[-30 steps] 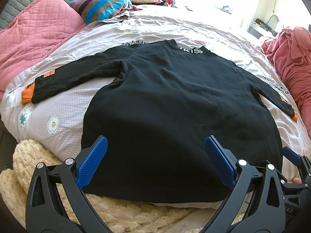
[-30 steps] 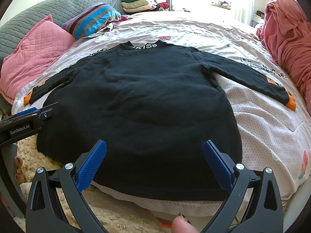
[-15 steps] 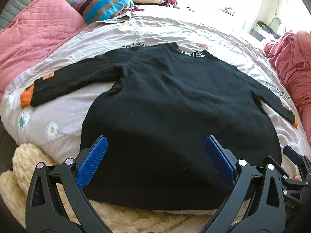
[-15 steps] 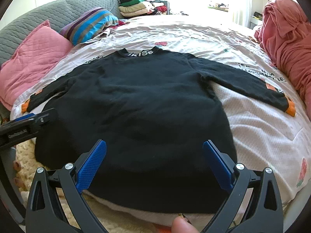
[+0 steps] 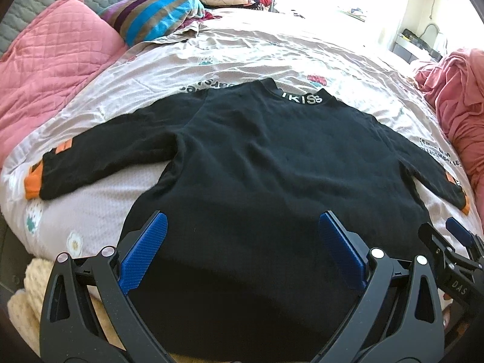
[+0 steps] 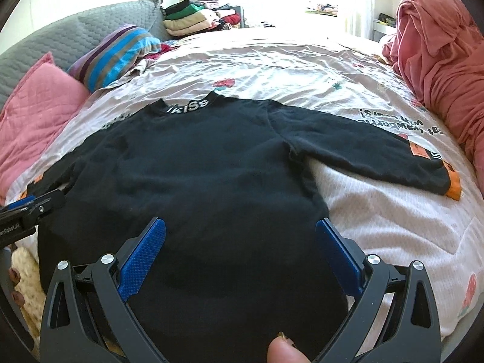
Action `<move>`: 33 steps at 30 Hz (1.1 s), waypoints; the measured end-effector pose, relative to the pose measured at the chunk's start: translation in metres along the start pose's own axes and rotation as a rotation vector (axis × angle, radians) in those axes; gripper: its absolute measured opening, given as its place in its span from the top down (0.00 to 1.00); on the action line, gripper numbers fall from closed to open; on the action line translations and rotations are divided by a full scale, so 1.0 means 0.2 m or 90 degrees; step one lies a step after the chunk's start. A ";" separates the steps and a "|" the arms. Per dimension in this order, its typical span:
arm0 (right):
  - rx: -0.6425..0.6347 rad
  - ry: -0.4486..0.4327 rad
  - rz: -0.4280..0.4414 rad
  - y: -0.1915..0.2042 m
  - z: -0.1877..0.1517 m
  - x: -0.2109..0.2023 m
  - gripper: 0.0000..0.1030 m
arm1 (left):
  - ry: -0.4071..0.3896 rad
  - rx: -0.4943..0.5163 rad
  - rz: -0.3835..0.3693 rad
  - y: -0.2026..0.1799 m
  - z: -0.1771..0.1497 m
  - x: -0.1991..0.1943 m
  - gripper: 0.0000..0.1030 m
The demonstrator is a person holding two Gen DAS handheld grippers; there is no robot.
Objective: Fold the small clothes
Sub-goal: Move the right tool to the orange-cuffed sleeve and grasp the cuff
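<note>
Two tools hover above the near hem of a black sweater [image 5: 272,166] that lies flat on the bed [image 5: 257,48], sleeves spread out to both sides and the lettered collar pointing away. The left tool [image 5: 240,251] has its blue fingers [image 5: 142,254] spread wide, gripping nothing; the right tool [image 6: 240,251] is equally wide and empty. Orange cuffs [image 6: 452,186] end each sleeve. A pink quilted pillow [image 5: 51,60] and a striped cushion [image 5: 154,9] sit beyond the left sleeve, with a heap of pink fabric [image 6: 438,48] at the right.
</note>
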State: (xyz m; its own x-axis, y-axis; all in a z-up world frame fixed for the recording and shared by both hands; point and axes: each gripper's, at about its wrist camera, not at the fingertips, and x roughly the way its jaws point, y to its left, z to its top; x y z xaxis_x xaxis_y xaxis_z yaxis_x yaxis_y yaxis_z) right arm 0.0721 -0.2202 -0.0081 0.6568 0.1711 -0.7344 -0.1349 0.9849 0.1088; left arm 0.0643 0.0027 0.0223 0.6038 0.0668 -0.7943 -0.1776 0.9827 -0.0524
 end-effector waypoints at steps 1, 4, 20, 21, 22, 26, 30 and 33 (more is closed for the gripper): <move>0.003 0.000 0.000 -0.01 0.01 0.01 0.04 | 0.002 0.000 0.000 -0.01 0.02 0.02 0.09; 0.017 0.000 -0.004 -0.05 0.05 0.05 0.04 | 0.007 -0.005 -0.004 -0.02 0.07 0.07 0.09; 0.126 0.009 -0.097 -0.44 0.15 0.21 0.04 | 0.033 0.025 -0.035 -0.18 0.25 0.29 0.08; 0.136 0.011 -0.103 -0.47 0.15 0.22 0.04 | 0.037 0.030 -0.037 -0.20 0.26 0.31 0.08; 0.148 0.013 -0.112 -0.51 0.14 0.23 0.04 | 0.038 0.033 -0.038 -0.21 0.27 0.32 0.09; 0.181 0.015 -0.145 -0.65 0.14 0.25 0.04 | 0.055 0.041 -0.044 -0.25 0.29 0.39 0.08; 0.218 0.018 -0.175 -0.79 0.13 0.25 0.04 | 0.071 0.051 -0.053 -0.29 0.31 0.47 0.08; 0.243 0.024 -0.188 -0.88 0.12 0.25 0.04 | 0.081 0.058 -0.048 -0.31 0.32 0.53 0.08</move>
State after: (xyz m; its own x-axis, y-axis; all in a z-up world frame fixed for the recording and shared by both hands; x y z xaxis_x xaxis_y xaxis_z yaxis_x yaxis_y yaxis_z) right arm 0.1475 -0.3849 -0.0482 0.5977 -0.1118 -0.7939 0.3398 0.9322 0.1246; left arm 0.1884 -0.0411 -0.0193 0.5086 -0.0241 -0.8607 -0.0609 0.9961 -0.0639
